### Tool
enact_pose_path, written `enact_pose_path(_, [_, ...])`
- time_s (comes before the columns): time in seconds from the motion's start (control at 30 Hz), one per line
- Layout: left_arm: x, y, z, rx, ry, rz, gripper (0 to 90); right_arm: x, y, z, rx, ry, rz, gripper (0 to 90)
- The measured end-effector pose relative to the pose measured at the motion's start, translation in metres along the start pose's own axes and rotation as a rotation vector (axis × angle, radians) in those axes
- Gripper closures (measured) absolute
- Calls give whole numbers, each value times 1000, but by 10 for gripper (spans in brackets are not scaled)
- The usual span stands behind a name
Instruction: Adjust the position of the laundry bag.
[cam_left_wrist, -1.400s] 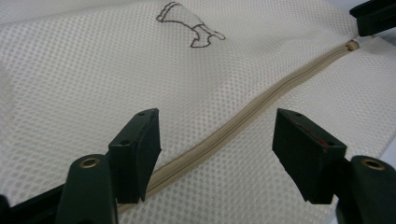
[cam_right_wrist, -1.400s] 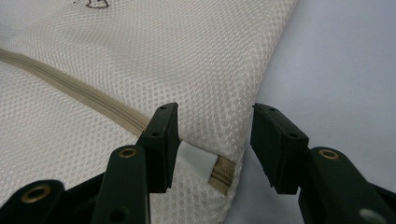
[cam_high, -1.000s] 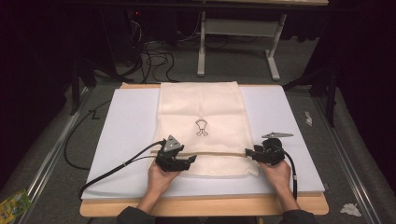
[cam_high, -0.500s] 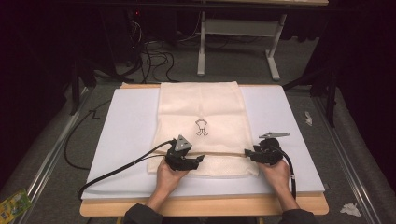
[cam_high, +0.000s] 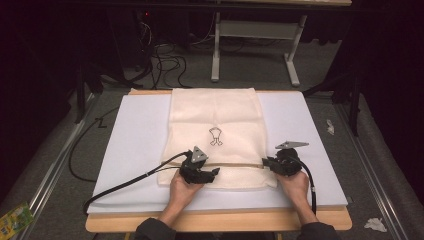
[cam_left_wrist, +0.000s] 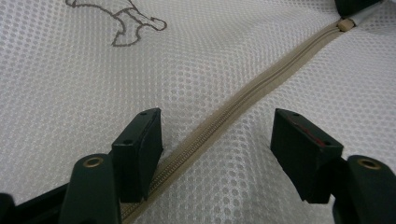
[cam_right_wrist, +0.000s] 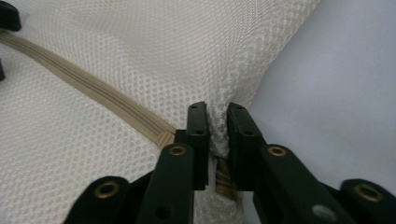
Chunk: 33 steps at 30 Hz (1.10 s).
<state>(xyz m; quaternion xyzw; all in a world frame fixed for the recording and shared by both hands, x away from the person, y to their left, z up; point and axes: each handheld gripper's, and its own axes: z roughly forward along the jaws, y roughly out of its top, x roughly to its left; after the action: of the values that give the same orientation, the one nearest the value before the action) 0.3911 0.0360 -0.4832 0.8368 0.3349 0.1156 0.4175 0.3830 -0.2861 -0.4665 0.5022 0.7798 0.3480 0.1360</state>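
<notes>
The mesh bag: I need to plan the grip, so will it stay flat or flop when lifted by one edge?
Likely floppy: the mesh bag bunches where the right hand-held gripper pinches it. Probably light, being thin open mesh. Its zipper may stiffen that line slightly.

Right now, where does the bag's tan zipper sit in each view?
High view: zipper crosses the mesh bag between both grippers.
Left gripper view: zipper runs diagonally between the open fingers.
Right gripper view: zipper ends at the pinching fingers.
Shared landmark: the zipper's right end.
</notes>
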Motion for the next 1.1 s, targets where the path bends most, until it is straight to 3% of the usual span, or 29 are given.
enact_pose_path(0.27, [-1, 2, 1, 12, 7, 3, 347, 0, 3, -8, -40, 24, -13, 852])
enact_pose_path(0.6, [-6, 10, -1, 14, -23, 12, 386, 3, 11, -21, -87, 57, -24, 856])
enact_pose_path(1.03, [-29, 29, 12, 5, -119, 42, 468, 6, 17, -26, -101, 85, -38, 858])
enact_pose_path(1.1, [-36, 35, 15, 6, -133, 62, 485, 7, 16, -26, -104, 86, -35, 858])
